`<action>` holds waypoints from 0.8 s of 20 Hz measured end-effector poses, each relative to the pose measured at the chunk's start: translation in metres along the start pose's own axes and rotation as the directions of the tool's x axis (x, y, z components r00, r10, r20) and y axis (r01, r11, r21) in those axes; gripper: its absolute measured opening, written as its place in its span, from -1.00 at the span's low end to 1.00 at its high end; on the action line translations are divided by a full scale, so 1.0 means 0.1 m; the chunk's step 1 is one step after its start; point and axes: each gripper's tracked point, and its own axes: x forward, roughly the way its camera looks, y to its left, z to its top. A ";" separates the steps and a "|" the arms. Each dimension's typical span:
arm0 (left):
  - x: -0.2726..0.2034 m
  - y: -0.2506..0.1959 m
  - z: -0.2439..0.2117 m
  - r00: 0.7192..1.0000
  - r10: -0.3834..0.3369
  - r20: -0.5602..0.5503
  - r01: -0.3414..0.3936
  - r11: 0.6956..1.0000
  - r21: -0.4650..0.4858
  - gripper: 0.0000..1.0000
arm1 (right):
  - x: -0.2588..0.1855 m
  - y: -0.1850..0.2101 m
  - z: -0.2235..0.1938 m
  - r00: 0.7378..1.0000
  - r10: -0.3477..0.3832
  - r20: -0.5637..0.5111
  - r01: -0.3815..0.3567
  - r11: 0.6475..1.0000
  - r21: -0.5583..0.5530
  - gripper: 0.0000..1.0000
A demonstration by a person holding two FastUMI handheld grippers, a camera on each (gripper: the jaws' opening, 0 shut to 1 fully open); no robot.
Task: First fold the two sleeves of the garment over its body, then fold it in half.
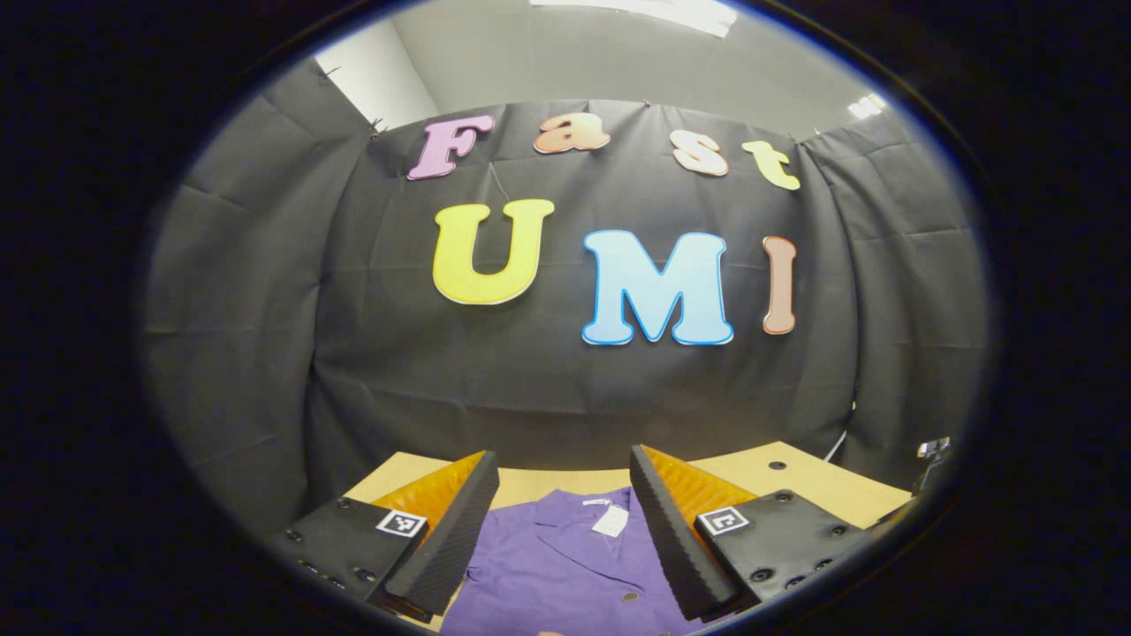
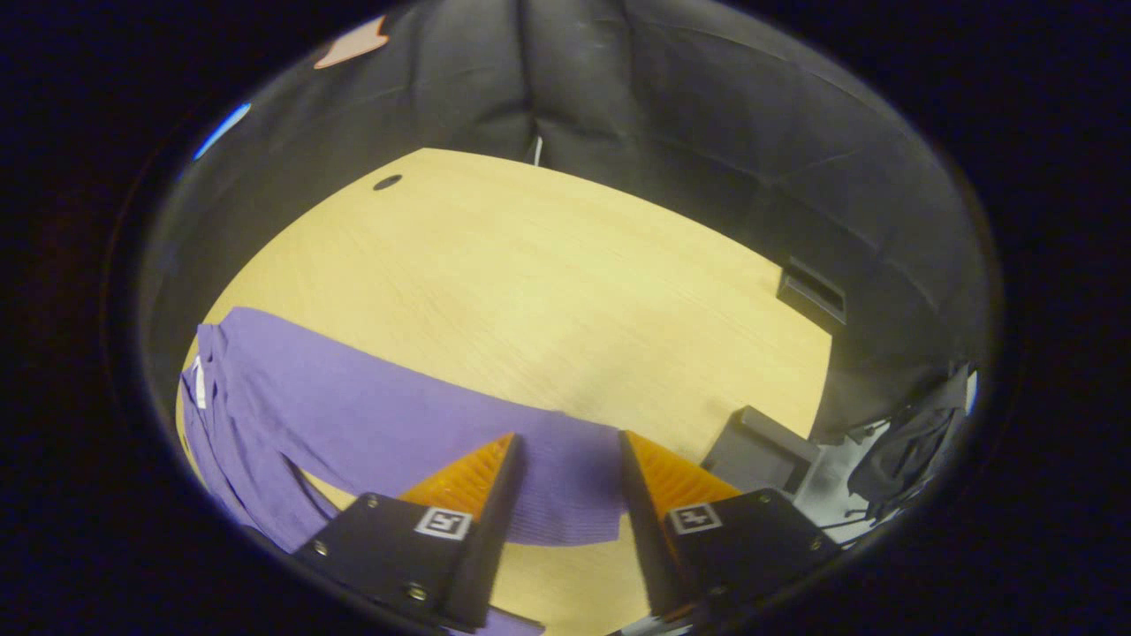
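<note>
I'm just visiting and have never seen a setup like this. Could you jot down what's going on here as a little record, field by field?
Setting: a wooden table in a booth with black cloth walls
Garment: a purple shirt lying on the table, collar and buttons facing up
Sleeve: one long sleeve stretched out flat, not yet folded over the body
Left gripper: open, above the shirt's collar area, holding nothing
Right gripper: open, its fingers either side of the sleeve's cuff end
Progress: no fold visible yet
</note>
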 end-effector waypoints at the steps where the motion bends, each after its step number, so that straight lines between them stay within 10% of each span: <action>1: 0.00 -0.04 -0.02 1.000 0.003 -0.001 -0.003 1.000 -0.001 0.93 | 0.00 0.01 -0.02 1.000 0.007 -0.002 -0.007 1.000 -0.022 0.17; 7: -0.11 -0.22 -0.11 0.999 0.039 -0.030 -0.038 0.999 0.008 0.86 | 0.01 0.13 0.03 0.997 0.080 0.015 -0.079 0.995 -0.063 -0.84; 16: -0.17 0.04 -0.05 1.000 -0.001 -0.019 0.001 1.000 0.003 0.86 | -0.38 0.50 0.40 0.959 0.272 0.078 -0.273 0.962 -0.006 -0.85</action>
